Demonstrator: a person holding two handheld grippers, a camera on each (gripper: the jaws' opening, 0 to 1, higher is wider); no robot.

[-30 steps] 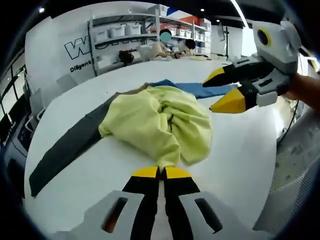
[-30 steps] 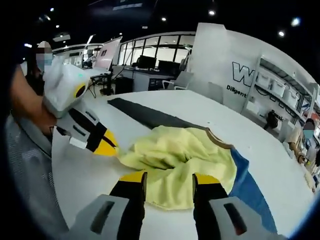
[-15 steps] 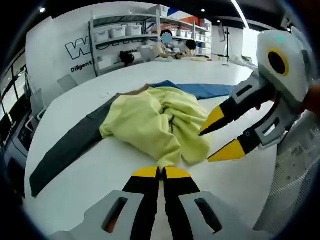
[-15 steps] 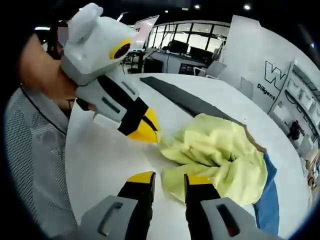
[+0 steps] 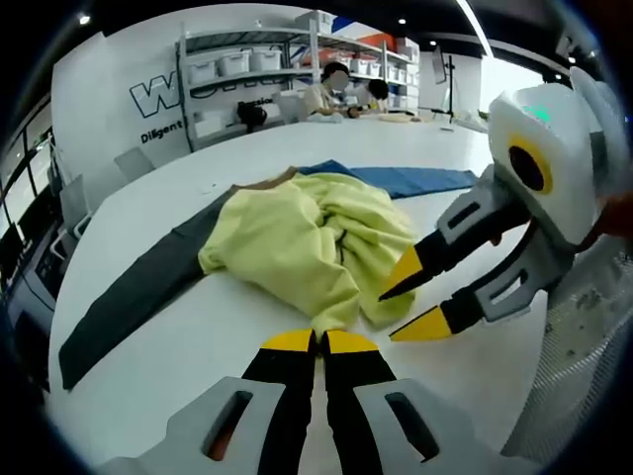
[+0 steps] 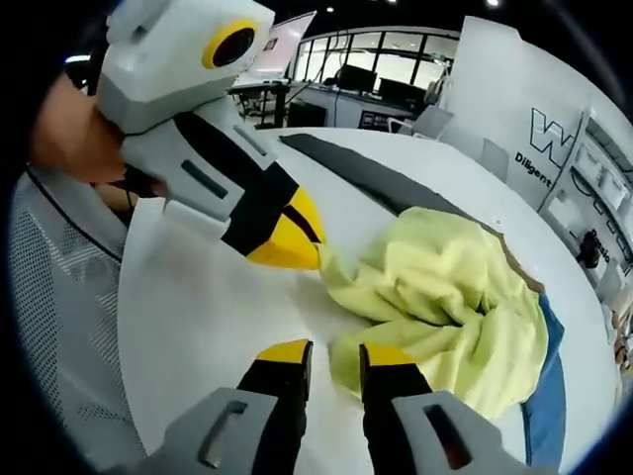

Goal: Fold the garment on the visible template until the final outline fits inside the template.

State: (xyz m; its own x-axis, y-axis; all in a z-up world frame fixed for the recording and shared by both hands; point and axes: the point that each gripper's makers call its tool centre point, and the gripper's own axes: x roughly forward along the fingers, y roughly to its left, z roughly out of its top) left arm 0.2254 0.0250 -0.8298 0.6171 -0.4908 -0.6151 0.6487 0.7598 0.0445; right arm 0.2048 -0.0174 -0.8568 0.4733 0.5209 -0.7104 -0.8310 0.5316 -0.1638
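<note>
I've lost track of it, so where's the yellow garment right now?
The yellow garment lies bunched mid-table over the dark strip and blue strip, its near corner pinched in the left claw.

Shelving (image 5: 259,61) with bins; possibly desks (image 6: 341,99) behind.

Open-plan lab or office: white metal shelving with storage bins (image 5: 229,61), large white round bench (image 5: 168,327), lettered white wall panel (image 5: 109,89), glazed partition windows (image 6: 381,45), seated people.
</note>
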